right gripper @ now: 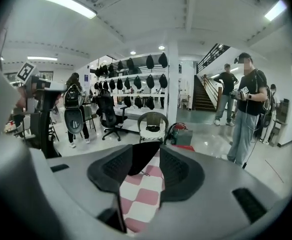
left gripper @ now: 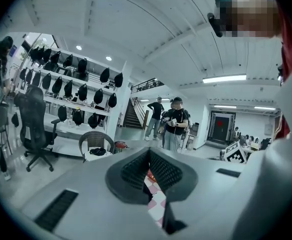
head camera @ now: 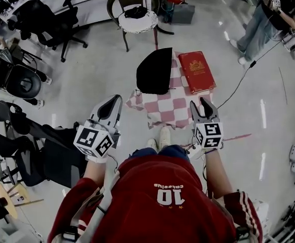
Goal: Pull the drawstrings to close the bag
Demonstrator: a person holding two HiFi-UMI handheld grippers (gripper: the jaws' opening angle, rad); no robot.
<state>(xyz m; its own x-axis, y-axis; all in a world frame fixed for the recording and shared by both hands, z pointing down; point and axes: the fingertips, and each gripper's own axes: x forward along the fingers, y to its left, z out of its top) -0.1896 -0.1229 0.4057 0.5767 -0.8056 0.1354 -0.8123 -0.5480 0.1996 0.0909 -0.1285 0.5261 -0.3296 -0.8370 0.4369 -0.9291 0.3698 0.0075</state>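
A black drawstring bag [head camera: 155, 71] lies flat on a small table covered with a pink-and-white checked cloth [head camera: 173, 109]. A thin cord end [head camera: 137, 92] shows at the bag's near left corner. My left gripper [head camera: 114, 100] hovers short of the table's left corner, jaws shut with nothing between them; in the left gripper view, the left gripper [left gripper: 149, 156] shows only a slit with checked cloth [left gripper: 156, 204] behind. My right gripper [head camera: 199, 103] is at the table's near right corner, jaws open and empty. In the right gripper view, the right gripper [right gripper: 144, 154] frames the bag [right gripper: 141, 160] and cloth [right gripper: 140, 194].
A red book [head camera: 197, 71] lies on the cloth right of the bag. A wicker chair [head camera: 133, 9] stands beyond the table, office chairs [head camera: 56, 14] at left. People [head camera: 268, 19] stand at far right; a cable [head camera: 238, 85] runs across the floor.
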